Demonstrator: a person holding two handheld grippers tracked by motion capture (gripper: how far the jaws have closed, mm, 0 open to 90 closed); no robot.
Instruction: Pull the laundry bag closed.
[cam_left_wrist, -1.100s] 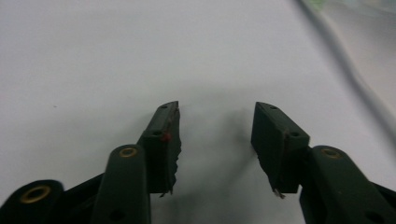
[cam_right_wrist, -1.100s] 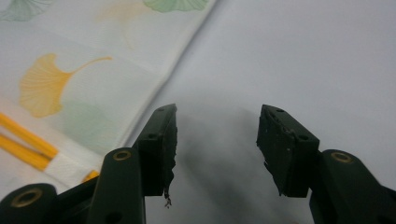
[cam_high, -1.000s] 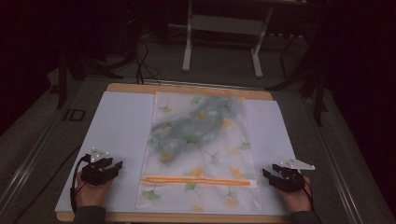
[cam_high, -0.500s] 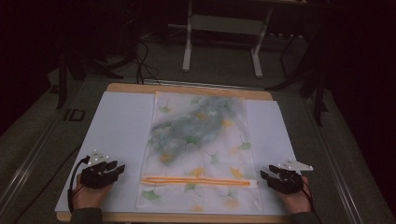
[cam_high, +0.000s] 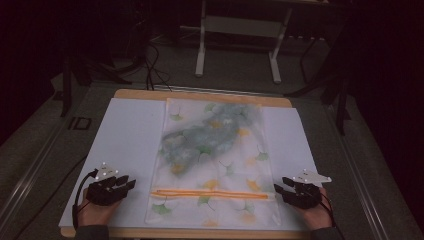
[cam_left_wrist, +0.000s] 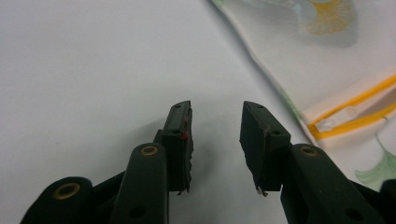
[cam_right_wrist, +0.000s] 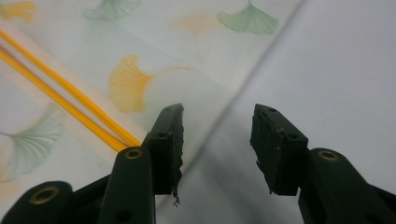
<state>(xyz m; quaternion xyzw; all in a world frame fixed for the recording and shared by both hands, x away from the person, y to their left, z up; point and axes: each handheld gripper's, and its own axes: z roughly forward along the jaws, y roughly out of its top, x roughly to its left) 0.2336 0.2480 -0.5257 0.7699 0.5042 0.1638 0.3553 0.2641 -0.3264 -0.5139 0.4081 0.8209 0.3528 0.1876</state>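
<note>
One zip bag (cam_high: 212, 165), printed with green and yellow ginkgo leaves, is laid flat along the middle of the white-covered table (cam_high: 125, 140); a greyish garment is seen folded inside it, and two orange zip lines are run across its near end. The left gripper (cam_high: 126, 183) is held just beside the bag's left edge and the right gripper (cam_high: 280, 189) at its right edge. The fingers (cam_left_wrist: 180, 140) of both have just been closing, yet are parted with nothing held.
</note>
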